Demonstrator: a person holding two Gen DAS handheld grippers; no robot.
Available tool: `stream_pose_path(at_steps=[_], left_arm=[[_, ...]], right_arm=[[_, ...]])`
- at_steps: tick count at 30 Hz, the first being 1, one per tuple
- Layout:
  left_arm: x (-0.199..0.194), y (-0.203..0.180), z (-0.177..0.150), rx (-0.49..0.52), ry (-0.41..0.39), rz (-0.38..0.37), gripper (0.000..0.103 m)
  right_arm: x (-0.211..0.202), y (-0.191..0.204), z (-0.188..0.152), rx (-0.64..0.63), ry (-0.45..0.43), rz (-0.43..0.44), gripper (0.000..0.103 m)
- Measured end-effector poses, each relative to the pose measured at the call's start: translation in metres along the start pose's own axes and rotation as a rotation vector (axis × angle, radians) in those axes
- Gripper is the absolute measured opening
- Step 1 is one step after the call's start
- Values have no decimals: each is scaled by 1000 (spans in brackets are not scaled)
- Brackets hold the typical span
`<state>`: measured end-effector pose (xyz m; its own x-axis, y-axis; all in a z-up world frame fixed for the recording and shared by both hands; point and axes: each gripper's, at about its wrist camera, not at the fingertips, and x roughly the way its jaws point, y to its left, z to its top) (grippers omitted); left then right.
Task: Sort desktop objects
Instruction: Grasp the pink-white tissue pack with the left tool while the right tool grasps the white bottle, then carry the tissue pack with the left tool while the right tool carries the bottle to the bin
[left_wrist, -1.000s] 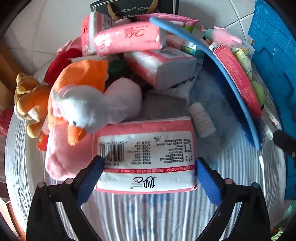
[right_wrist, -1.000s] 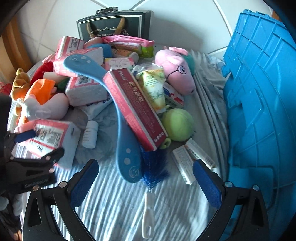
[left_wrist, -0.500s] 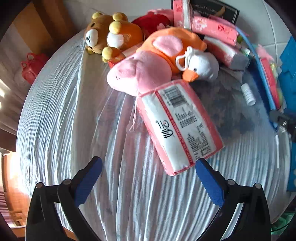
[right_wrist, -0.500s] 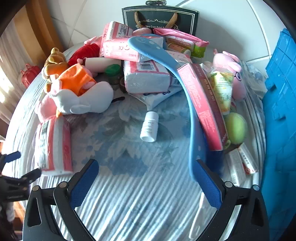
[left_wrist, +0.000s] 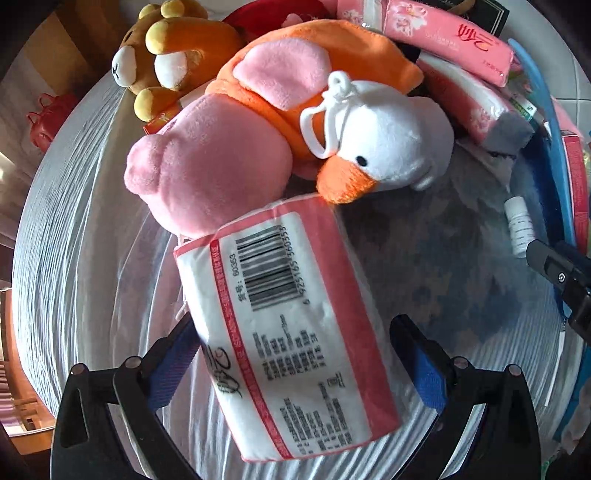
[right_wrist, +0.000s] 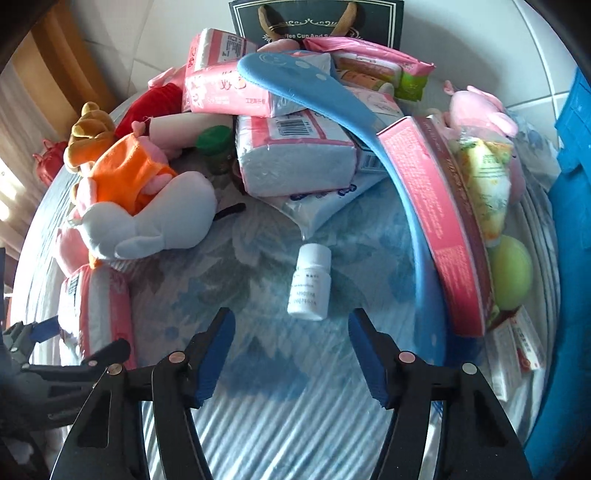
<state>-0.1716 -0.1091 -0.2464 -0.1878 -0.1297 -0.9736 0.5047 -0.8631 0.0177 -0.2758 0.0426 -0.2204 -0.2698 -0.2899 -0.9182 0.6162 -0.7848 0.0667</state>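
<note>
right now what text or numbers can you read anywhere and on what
"60353", beside the barcode on the tissue pack.
"6 925165 360353", beside that barcode; digits partly unsure.
"...ffee Cup And S...", gold, cut off, on the dark gift bag.
Small print on the tissue pack, white bottle and pink box: too small or blurred to read.

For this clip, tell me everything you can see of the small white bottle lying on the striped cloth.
The small white plastic bottle lies on its side on the blue-and-white striped cloth, its ribbed screw cap toward the pile and its base toward the right claw. A white label with small dark print, too fine to read, wraps its body. It looks closed and intact. It lies apart from the other objects. The claw's blue pads are closing, the bottle just ahead of their tips, untouched.
</note>
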Motion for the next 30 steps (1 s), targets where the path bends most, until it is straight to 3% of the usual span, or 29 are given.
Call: stream_pose_path(at_steps=[4,6,7,10,12,20,30], left_arm=[[13,11,7,-10,1,-52,97],[14,10,6,11,-8,-56,97],[14,9,5,21,-12,-54,97],[15,8,3,27,-8,-60,97],[20,7,1,27,17,-67,97],[6,6,-10,32,-13,-95,90],[-65,3,-41,76,-179,-110,89]], right_arm=[[25,2,9,-8,32,-26,50],[35,4,11,-30,48,-51,46],[39,4,11,-38,54,-54,36],[42,11,9,-86,56,-83,30],[42,14,7,-103,55,-83,29],[13,34,-1,-179,3,-95,27],[-44,61,-22,-229,-99,-121,27]])
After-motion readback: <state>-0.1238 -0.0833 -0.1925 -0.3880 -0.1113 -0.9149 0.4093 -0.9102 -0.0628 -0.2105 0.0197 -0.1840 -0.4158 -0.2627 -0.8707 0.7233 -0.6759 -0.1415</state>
